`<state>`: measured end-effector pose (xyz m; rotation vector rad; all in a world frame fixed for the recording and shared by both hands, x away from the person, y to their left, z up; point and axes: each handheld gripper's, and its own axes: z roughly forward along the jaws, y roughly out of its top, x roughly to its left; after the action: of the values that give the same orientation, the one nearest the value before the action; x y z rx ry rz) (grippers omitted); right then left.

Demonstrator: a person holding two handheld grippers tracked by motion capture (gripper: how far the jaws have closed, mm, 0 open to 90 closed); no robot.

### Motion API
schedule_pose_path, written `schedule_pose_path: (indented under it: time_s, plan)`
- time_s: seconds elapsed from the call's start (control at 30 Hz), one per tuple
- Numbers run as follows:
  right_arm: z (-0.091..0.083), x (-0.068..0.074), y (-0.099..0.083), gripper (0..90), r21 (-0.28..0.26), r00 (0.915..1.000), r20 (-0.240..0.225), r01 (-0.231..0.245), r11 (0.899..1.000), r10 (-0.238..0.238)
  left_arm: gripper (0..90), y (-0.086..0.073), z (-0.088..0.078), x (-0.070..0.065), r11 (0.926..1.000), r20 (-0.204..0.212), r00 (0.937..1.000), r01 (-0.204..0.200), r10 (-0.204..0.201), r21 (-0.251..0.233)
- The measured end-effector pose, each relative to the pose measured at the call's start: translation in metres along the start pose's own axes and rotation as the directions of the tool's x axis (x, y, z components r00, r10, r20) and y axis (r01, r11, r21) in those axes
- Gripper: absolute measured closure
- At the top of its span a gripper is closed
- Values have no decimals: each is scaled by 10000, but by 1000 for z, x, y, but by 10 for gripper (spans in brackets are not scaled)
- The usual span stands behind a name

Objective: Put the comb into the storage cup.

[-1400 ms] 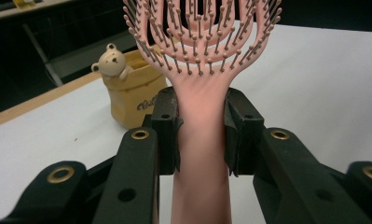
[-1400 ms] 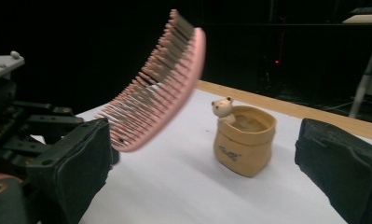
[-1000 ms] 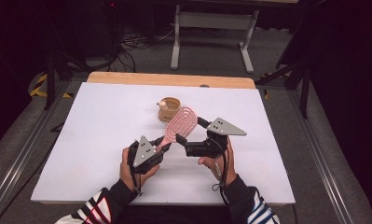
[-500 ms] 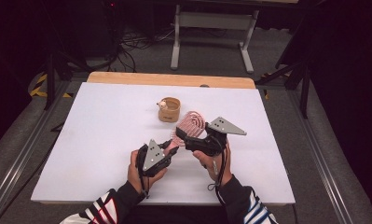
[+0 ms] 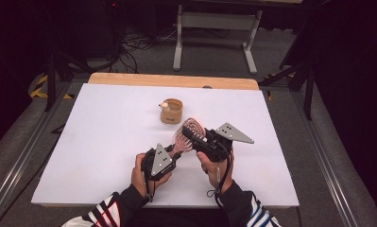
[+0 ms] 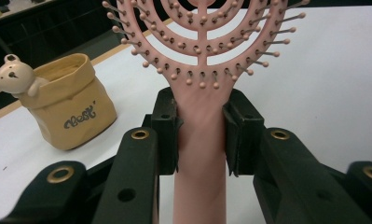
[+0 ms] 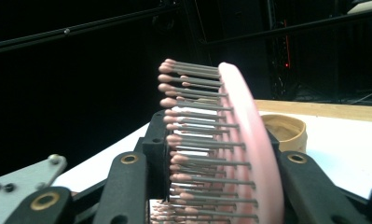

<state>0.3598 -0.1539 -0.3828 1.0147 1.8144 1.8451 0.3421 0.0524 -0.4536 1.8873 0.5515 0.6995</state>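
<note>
Now, with the left gripper (image 6: 201,140) clamped on the pink hairbrush (image 6: 202,70) handle and the right gripper (image 7: 211,172), its jaws having just been closing, pinching the head, keep the brush level before carrying it toward the cup (image 5: 171,111) at 11 o'clock.

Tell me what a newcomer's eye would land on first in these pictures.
First, the pink hairbrush, held above the white table near its front edge between two grippers. The left gripper clamps its handle, while the right gripper, whose jaws have just been closing, grips the bristled head. Next, the tan paper-bag-style cup with a small bear on its rim, standing behind them at mid-table.
</note>
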Motion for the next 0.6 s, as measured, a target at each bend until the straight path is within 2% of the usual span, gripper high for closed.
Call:
schedule_pose_path:
  time_s: [0.23, 0.4, 0.5, 0.6]
  plan:
    - [-4, 10, 2, 623, -208, 9981, -36, 621, 9979, -622, 694, 1, -2, 0, 9998, 69, 10000, -47, 48, -207]
    - [-8, 13, 5, 629, -364, 9943, -80, 1058, 9937, -1061, 683, 3, -4, 0, 9989, 340, 9992, -202, 216, -423]
    - [-11, 14, 7, 633, -423, 9906, 105, 1368, 9897, -1365, 644, 3, -5, 1, 9989, 457, 9987, -225, 243, -401]
    - [-15, 11, 10, 633, -530, 9911, 144, 1332, 9897, -1326, 644, 4, -5, 2, 9992, 824, 9963, -201, 228, -335]
